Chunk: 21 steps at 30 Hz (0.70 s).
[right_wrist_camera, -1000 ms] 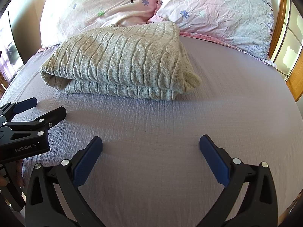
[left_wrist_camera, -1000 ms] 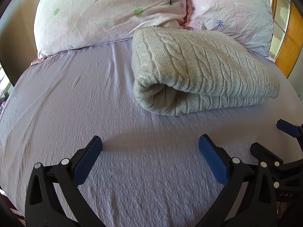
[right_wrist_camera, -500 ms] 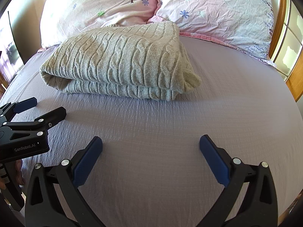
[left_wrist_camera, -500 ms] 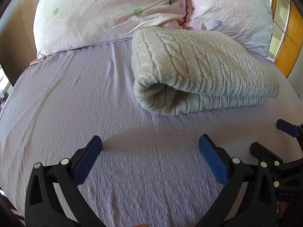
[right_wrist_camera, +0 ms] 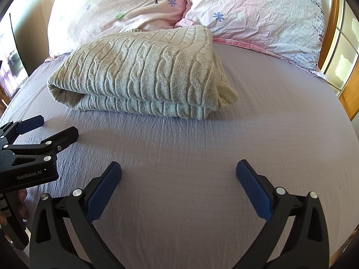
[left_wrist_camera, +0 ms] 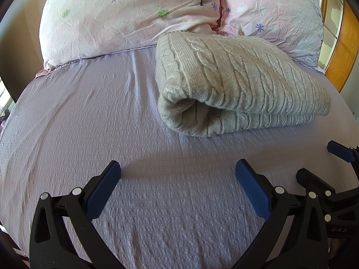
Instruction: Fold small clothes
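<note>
A beige cable-knit sweater (left_wrist_camera: 235, 85) lies folded into a thick bundle on the lilac bed sheet (left_wrist_camera: 89, 116), close to the pillows. It also shows in the right wrist view (right_wrist_camera: 143, 74). My left gripper (left_wrist_camera: 178, 174) is open and empty, low over the sheet, in front of the sweater and apart from it. My right gripper (right_wrist_camera: 179, 174) is open and empty too, in front of the sweater. Each gripper shows in the other's view: the right gripper (left_wrist_camera: 318, 163) at the right edge, the left gripper (right_wrist_camera: 51, 127) at the left edge.
Two pink floral pillows (left_wrist_camera: 125, 15) (left_wrist_camera: 276, 11) lie behind the sweater at the head of the bed. A wooden frame (left_wrist_camera: 343, 49) with panes stands at the right. The bed sheet (right_wrist_camera: 280, 134) stretches around the sweater on all sides.
</note>
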Each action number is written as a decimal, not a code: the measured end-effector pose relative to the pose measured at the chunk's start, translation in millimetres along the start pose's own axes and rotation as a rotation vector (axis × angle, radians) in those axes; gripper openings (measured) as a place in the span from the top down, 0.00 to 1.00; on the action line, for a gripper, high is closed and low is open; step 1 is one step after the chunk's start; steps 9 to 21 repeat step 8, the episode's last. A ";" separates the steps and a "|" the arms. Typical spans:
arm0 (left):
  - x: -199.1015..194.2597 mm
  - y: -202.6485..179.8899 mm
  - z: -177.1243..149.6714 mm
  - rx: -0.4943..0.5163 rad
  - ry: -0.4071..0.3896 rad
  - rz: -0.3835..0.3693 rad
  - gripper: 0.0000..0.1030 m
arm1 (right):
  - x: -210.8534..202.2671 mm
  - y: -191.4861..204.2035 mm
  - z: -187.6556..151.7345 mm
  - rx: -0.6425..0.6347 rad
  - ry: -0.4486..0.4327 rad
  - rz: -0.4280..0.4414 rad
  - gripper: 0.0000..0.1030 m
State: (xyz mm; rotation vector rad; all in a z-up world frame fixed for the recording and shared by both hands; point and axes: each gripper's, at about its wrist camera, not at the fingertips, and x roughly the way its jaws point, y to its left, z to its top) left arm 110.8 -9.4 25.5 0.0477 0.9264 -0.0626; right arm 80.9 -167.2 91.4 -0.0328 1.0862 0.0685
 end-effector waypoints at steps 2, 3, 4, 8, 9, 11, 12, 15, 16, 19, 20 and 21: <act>0.1 0.0 0.2 0.000 0.000 0.000 0.02 | 0.0 0.1 0.1 0.000 0.000 0.000 0.01; 0.2 0.0 0.3 0.000 0.000 0.000 0.02 | 0.1 0.1 0.1 0.000 0.000 0.000 0.01; 0.2 0.1 0.4 0.000 0.000 0.000 0.02 | 0.2 0.1 0.1 0.000 0.000 0.000 0.01; 0.3 0.0 0.5 0.000 0.000 0.000 0.02 | 0.3 0.3 0.3 0.000 0.000 0.000 0.01; 0.3 0.0 0.5 0.000 0.000 0.000 0.02 | 0.3 0.3 0.3 0.000 0.000 0.000 0.01; 0.3 0.0 0.5 0.000 0.000 0.000 0.02 | 0.3 0.3 0.3 0.000 0.000 0.000 0.01; 0.3 0.0 0.5 0.000 0.000 0.000 0.02 | 0.3 0.3 0.3 0.000 0.000 0.000 0.01; 0.3 0.0 0.5 0.000 0.000 0.000 0.02 | 0.3 0.3 0.3 0.000 0.000 0.000 0.01; 0.3 0.0 0.5 0.000 0.000 0.000 0.02 | 0.3 0.3 0.3 0.000 0.000 0.000 0.01; 0.3 0.0 0.5 0.000 0.000 0.000 0.02 | 0.3 0.3 0.3 0.000 0.000 0.000 0.01; 0.3 0.0 0.5 0.000 0.000 0.000 0.02 | 0.3 0.3 0.3 0.000 0.000 0.000 0.01; 0.3 0.0 0.5 0.000 0.000 0.000 0.02 | 0.3 0.3 0.3 0.000 0.000 0.000 0.01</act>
